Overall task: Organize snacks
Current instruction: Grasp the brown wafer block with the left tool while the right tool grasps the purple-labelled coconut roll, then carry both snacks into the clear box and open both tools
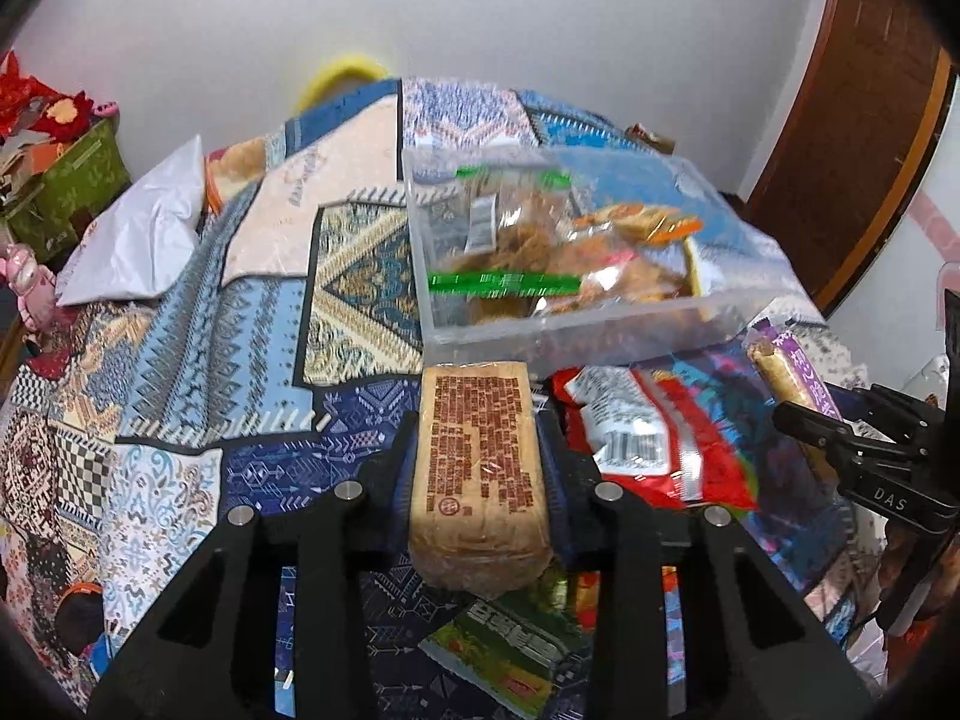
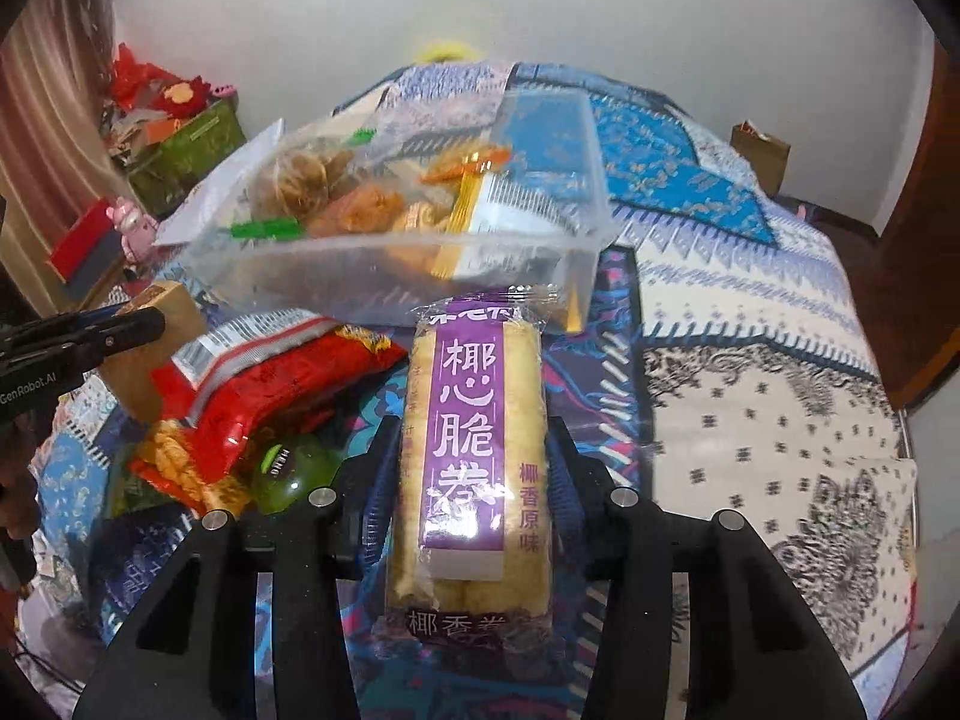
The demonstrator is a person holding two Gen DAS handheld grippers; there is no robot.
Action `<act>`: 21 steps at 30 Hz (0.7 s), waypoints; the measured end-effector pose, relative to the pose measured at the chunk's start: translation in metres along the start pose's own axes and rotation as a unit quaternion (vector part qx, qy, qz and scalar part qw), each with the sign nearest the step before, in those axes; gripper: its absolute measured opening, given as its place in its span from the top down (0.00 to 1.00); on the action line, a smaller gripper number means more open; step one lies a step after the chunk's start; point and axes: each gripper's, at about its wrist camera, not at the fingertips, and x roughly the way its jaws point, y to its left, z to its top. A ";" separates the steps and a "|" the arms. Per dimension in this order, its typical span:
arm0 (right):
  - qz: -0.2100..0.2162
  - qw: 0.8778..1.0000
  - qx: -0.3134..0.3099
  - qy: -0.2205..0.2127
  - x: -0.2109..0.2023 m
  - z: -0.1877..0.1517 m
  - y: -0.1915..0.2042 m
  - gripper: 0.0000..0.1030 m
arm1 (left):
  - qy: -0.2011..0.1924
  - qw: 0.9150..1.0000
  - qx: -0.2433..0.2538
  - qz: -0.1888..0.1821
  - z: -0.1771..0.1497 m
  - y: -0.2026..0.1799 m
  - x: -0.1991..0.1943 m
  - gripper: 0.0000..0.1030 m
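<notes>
My left gripper [image 1: 478, 420] is shut on a tan snack pack with brown print [image 1: 477, 468], held off the patterned bedspread. My right gripper [image 2: 474, 438] is shut on a purple-labelled pack of yellow egg rolls [image 2: 471, 450], also lifted. Ahead of both stands a clear plastic box [image 1: 588, 324] [image 2: 384, 276] holding several wrapped snacks. Between the grippers lies a red snack bag [image 1: 648, 438] [image 2: 270, 384]. The right gripper with its purple pack [image 1: 792, 372] shows at the right edge of the left wrist view. The left gripper [image 2: 120, 330] with its tan pack [image 2: 162, 336] shows at the left edge of the right wrist view.
A green and yellow packet [image 1: 510, 654] lies under the left gripper. A green bottle [image 2: 294, 474] and an orange packet [image 2: 174, 468] lie beside the red bag. A white pillow [image 1: 144, 228] sits far left, a green box [image 1: 66, 192] beyond the bed, and a brown door [image 1: 852, 120] at right.
</notes>
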 end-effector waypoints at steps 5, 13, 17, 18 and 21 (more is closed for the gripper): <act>0.001 1.000 0.007 -0.025 -0.014 0.012 -0.005 0.59 | -0.026 1.000 0.006 -0.006 0.011 -0.007 -0.020 0.65; -0.004 0.998 0.003 -0.059 -0.023 0.033 -0.004 0.59 | -0.056 0.998 0.018 -0.016 0.034 -0.022 -0.032 0.65; 0.001 0.997 0.007 -0.072 -0.020 0.048 -0.007 0.59 | -0.066 0.997 0.023 -0.024 0.050 -0.034 -0.027 0.65; 0.002 0.997 0.008 -0.075 -0.019 0.051 -0.007 0.59 | -0.068 0.997 0.024 -0.027 0.054 -0.037 -0.026 0.65; 0.006 0.997 0.013 -0.082 -0.013 0.063 -0.008 0.59 | -0.075 0.996 0.028 -0.035 0.066 -0.047 -0.019 0.65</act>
